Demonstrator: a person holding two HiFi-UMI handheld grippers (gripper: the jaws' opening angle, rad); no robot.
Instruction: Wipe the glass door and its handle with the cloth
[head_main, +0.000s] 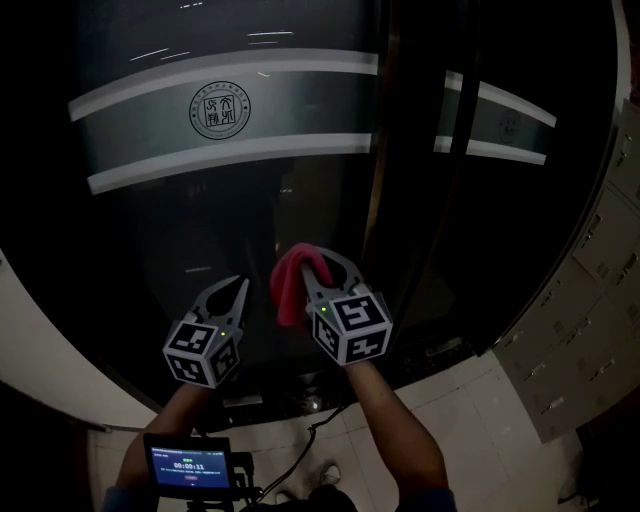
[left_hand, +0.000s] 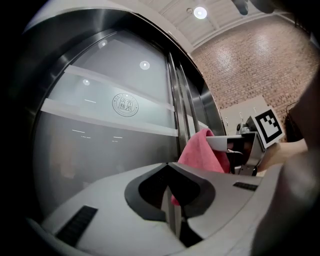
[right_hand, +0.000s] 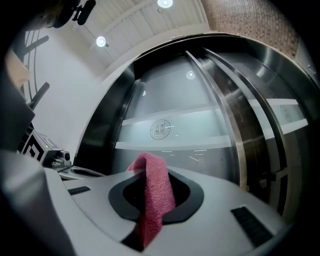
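The dark glass door (head_main: 220, 200) fills the head view, with a frosted band and a round logo (head_main: 221, 110). A long vertical metal handle bar (right_hand: 239, 145) runs down the door's right side. My right gripper (head_main: 318, 262) is shut on a pink cloth (head_main: 290, 280), held up close to the lower glass; the cloth (right_hand: 155, 195) drapes out of its jaws. Just to its left, my left gripper (head_main: 240, 283) is shut with nothing in it and points at the glass. In the left gripper view the cloth (left_hand: 200, 150) hangs just beyond the closed jaws.
A small monitor (head_main: 190, 466) hangs at the person's chest, and their shoe (head_main: 325, 475) stands on the tiled floor (head_main: 480, 400). Grey lockers (head_main: 590, 300) line the right side. A white wall (head_main: 40, 340) borders the door on the left, and a brick wall (left_hand: 260, 65) stands beyond.
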